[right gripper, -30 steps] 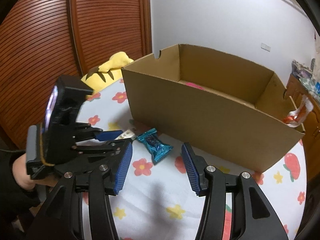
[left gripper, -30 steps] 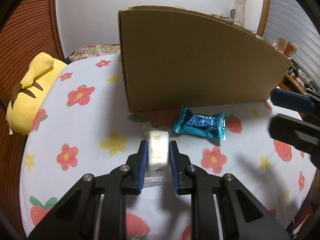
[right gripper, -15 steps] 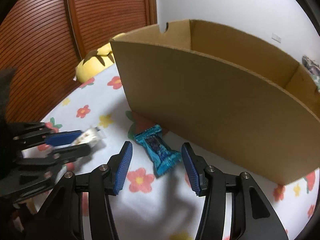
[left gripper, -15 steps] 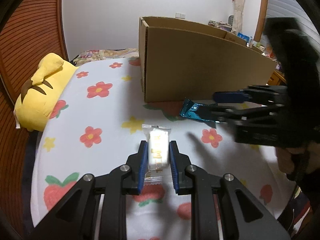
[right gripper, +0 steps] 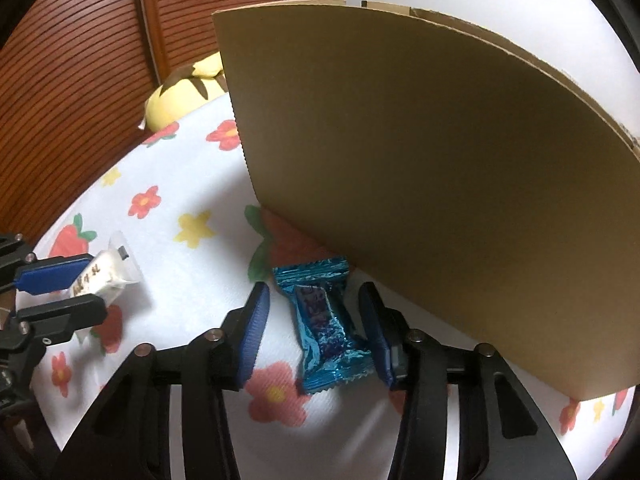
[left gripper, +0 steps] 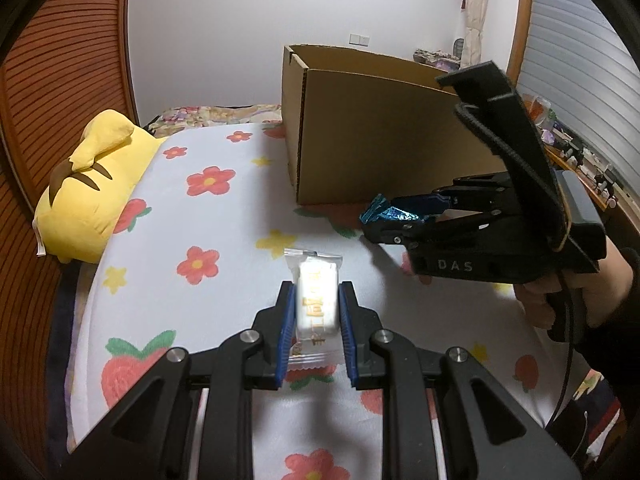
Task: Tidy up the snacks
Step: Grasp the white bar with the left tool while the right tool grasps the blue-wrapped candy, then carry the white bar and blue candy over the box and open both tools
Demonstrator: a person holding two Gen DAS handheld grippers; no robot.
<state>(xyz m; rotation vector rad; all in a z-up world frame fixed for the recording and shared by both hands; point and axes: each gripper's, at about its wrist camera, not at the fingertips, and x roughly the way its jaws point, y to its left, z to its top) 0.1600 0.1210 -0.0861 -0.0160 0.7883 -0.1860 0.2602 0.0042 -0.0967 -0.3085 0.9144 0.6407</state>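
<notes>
My left gripper (left gripper: pixel 315 304) is shut on a white wrapped snack (left gripper: pixel 316 300) and holds it just above the flowered cloth; it also shows in the right wrist view (right gripper: pixel 72 284) with the snack (right gripper: pixel 108 276). My right gripper (right gripper: pixel 316 320) is open, its blue pads on either side of a blue foil snack (right gripper: pixel 324 324) that lies on the cloth beside the cardboard box (right gripper: pixel 420 168). In the left wrist view the right gripper (left gripper: pixel 384 220) straddles the blue snack (left gripper: pixel 386 213) in front of the box (left gripper: pixel 380 136).
A yellow plush toy (left gripper: pixel 92 188) lies at the left edge of the table (left gripper: pixel 168 280). A wooden slatted wall (right gripper: pixel 80 60) stands behind. Shelves with small items (left gripper: pixel 580 152) are at the far right.
My right gripper has come down and forward so its open pads now straddle the blue snack. My left gripper has drawn back from the box with the white snack.
</notes>
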